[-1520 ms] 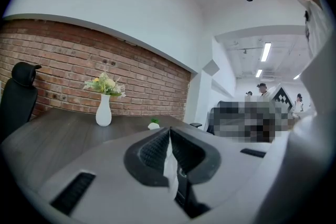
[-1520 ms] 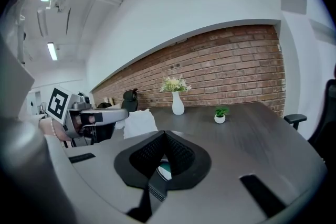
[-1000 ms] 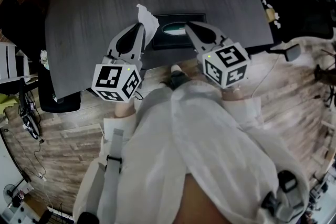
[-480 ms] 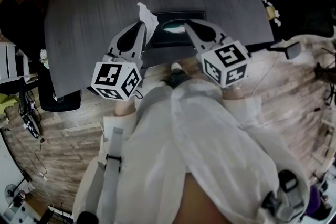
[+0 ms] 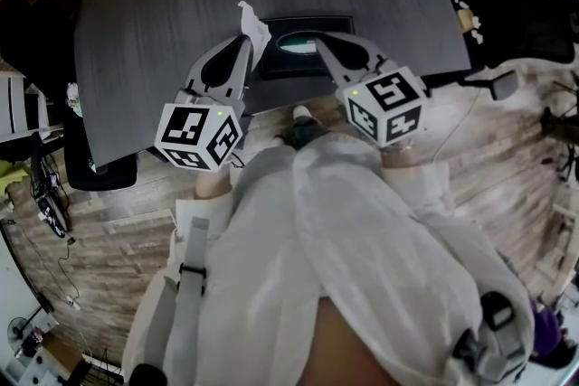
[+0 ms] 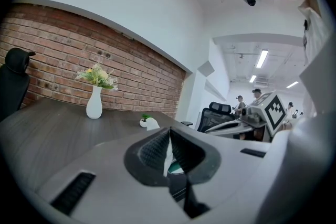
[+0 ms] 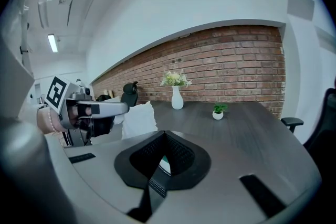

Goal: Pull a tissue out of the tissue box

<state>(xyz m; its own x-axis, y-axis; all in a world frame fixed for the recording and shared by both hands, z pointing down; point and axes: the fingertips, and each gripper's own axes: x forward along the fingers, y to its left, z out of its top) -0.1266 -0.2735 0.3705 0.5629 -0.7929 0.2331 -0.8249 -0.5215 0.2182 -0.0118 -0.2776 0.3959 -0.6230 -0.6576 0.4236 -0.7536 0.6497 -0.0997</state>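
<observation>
Observer: Almost nothing has been shifted since the earlier frames. The left hand-held gripper (image 5: 246, 41) and the right hand-held gripper (image 5: 318, 43) are found practically where they were, above the near edge of the bench (image 5: 154, 32).

Adviser: How are they set?

Observer: The left jaws are clamped on the tissue (image 5: 254, 23), which is held upright just beside the left end of the tissue box (image 5: 291, 59). A white sliver is seen pinched between the pads. The right jaws are closed together on nothing, with the tip held over the box's oval opening.

Adviser: Is the sheet clear of the box?

Observer: That cannot be told; its lower edge is hidden behind the left hand-held gripper.

Adviser: Then the grip should be kept firm and the sheet drawn up and away steadily, not jerked, so that it is not torn. The box may be dragged along. If lifting is noticed, it could be steadied by the closed right tip pressed on its top.
</observation>
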